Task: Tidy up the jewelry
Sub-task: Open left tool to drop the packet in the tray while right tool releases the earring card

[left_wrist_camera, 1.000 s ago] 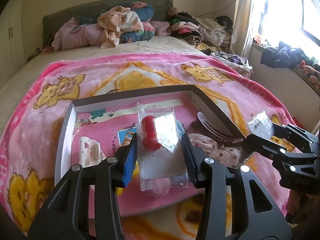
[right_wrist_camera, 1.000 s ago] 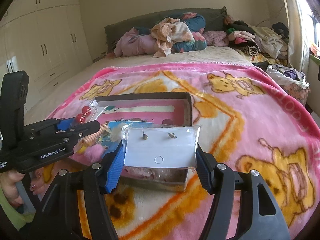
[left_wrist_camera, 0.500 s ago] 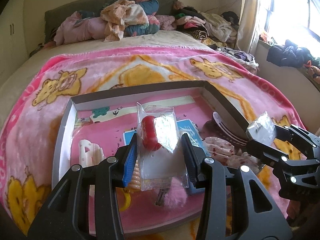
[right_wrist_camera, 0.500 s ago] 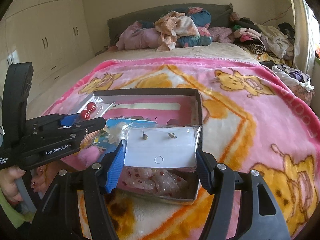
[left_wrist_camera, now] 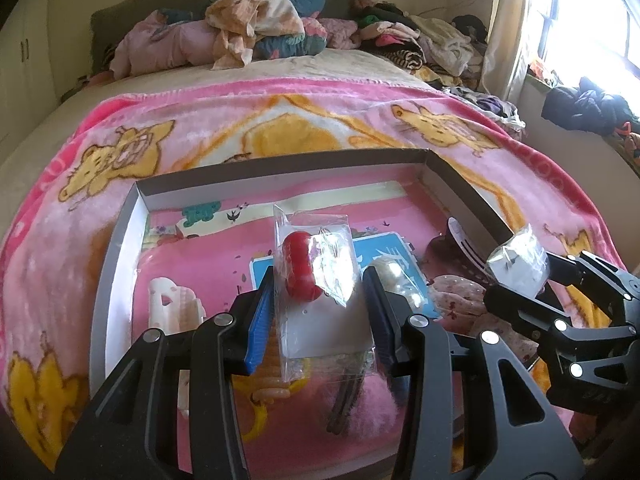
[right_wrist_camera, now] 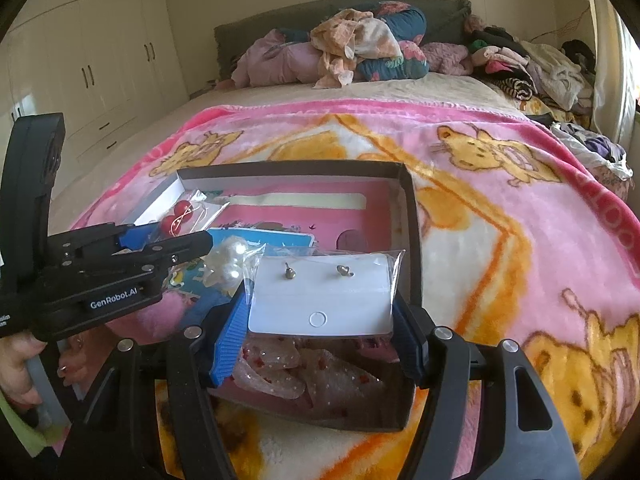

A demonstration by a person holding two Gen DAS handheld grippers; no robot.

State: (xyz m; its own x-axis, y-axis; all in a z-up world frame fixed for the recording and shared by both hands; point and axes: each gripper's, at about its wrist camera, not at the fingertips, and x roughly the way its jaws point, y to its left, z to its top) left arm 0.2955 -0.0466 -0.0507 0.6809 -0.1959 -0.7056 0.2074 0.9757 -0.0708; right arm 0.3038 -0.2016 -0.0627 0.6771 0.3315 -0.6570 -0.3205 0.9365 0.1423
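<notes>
While both packets hung over the open box (left_wrist_camera: 132,216) on the pink bear-print blanket (right_wrist_camera: 520,208), the left gripper (left_wrist_camera: 320,300) was closed on a clear sleeve with red bead earrings (left_wrist_camera: 300,270), and the right gripper (right_wrist_camera: 320,300) pinched a bagged white card with two small stud earrings (right_wrist_camera: 320,296) between its blue pads (right_wrist_camera: 230,336). Beneath them in the box lay a pearl piece in plastic (right_wrist_camera: 230,264), a blue card (left_wrist_camera: 384,248), a cream hair claw (left_wrist_camera: 172,304) and a spotted pink bow (right_wrist_camera: 288,372). Only one bit of writing was readable, "GenRobot.AI" in white on the side of the left gripper's black body, and farther off were heaped clothes (right_wrist_camera: 352,48) and white wardrobes (right_wrist_camera: 100,60).
</notes>
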